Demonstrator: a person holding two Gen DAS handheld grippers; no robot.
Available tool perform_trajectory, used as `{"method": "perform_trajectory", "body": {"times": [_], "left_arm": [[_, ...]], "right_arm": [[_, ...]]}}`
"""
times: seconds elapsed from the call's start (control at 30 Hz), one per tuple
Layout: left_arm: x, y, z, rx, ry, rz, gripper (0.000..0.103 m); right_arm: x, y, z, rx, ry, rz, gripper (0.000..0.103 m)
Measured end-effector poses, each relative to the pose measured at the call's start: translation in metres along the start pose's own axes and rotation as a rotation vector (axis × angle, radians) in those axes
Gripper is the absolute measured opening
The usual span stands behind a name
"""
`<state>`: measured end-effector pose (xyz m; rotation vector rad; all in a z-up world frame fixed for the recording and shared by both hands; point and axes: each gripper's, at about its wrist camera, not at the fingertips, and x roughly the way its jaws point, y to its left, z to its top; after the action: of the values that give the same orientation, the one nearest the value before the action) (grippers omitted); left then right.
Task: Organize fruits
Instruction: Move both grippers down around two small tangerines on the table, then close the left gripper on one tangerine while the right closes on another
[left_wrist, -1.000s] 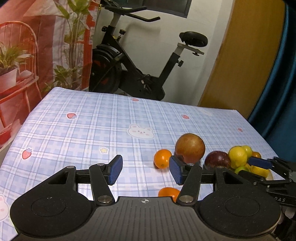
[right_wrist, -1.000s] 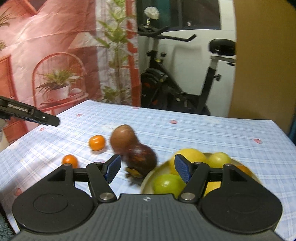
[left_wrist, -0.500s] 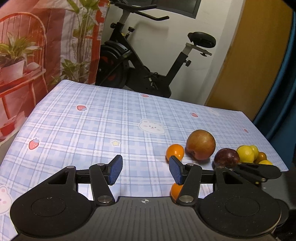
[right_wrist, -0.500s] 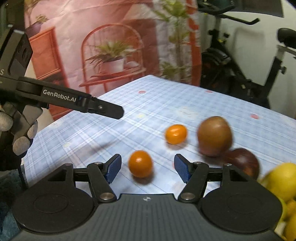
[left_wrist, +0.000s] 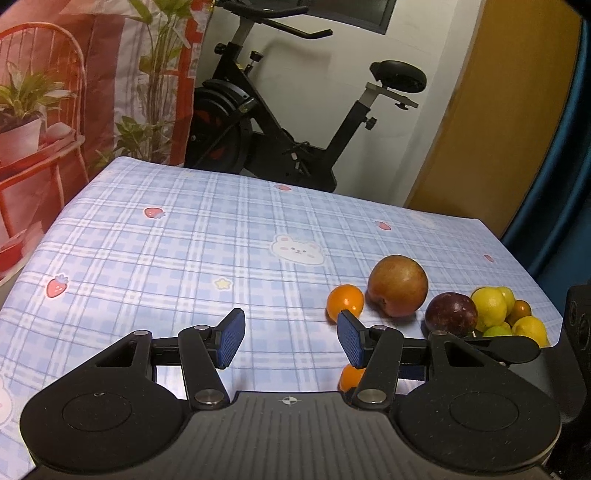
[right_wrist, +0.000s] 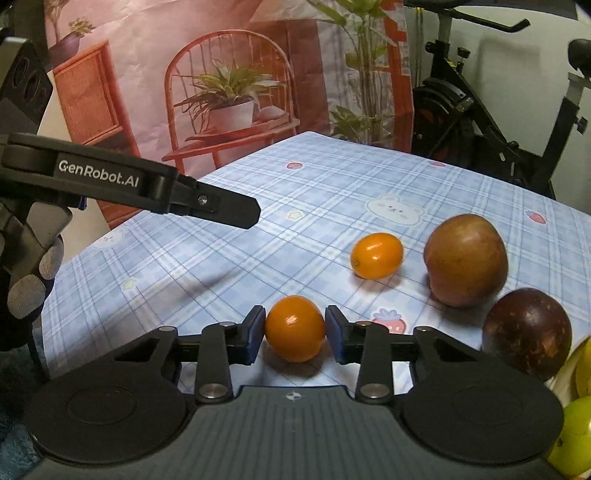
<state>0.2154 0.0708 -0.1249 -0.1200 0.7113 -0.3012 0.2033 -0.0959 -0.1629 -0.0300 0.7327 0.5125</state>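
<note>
My right gripper hangs low over the blue checked tablecloth, its jaws closing, and both blue pads touch the sides of a small orange resting on the cloth. In the left wrist view that orange peeks out behind my own finger. A second small orange, a big reddish-brown fruit and a dark purple fruit lie just beyond. My left gripper hovers open over bare cloth, holding nothing.
Yellow and green fruits are heaped at the table's right front corner, near the edge. An exercise bike stands behind the table, a printed backdrop to the left. A gloved hand holds the left gripper.
The right gripper swung left from the heap of yellow fruit to the small orange, and its jaws narrowed onto it. The left gripper's view barely shifted.
</note>
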Motion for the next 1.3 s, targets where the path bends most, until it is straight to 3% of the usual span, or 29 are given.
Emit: {"method": "perform_trajectory", "body": {"times": [0.27, 0.53, 0.77, 0.9, 0.93, 1.3], "left_arm": [[0.024, -0.013, 0.008, 0.052, -0.061, -0.06, 0.052], [0.061, -0.034, -0.001, 0.15, -0.032, -0.064, 0.049], [0.079, -0.03, 0.0, 0.132, 0.002, -0.061, 0.049], [0.085, -0.03, 0.0, 0.127, 0.014, -0.065, 0.042], [0.085, -0.031, 0.0, 0.13, 0.014, -0.068, 0.037], [0.062, -0.038, 0.0, 0.149, 0.003, -0.04, 0.037]], "right_arm": [[-0.029, -0.013, -0.014, 0.091, -0.054, -0.034, 0.038], [-0.079, -0.036, -0.021, 0.176, -0.161, -0.118, 0.038], [-0.098, -0.051, -0.025, 0.224, -0.195, -0.155, 0.038], [-0.099, -0.055, -0.027, 0.237, -0.195, -0.158, 0.038], [-0.099, -0.055, -0.027, 0.238, -0.195, -0.159, 0.038], [-0.105, -0.06, -0.032, 0.261, -0.211, -0.164, 0.038]]}}
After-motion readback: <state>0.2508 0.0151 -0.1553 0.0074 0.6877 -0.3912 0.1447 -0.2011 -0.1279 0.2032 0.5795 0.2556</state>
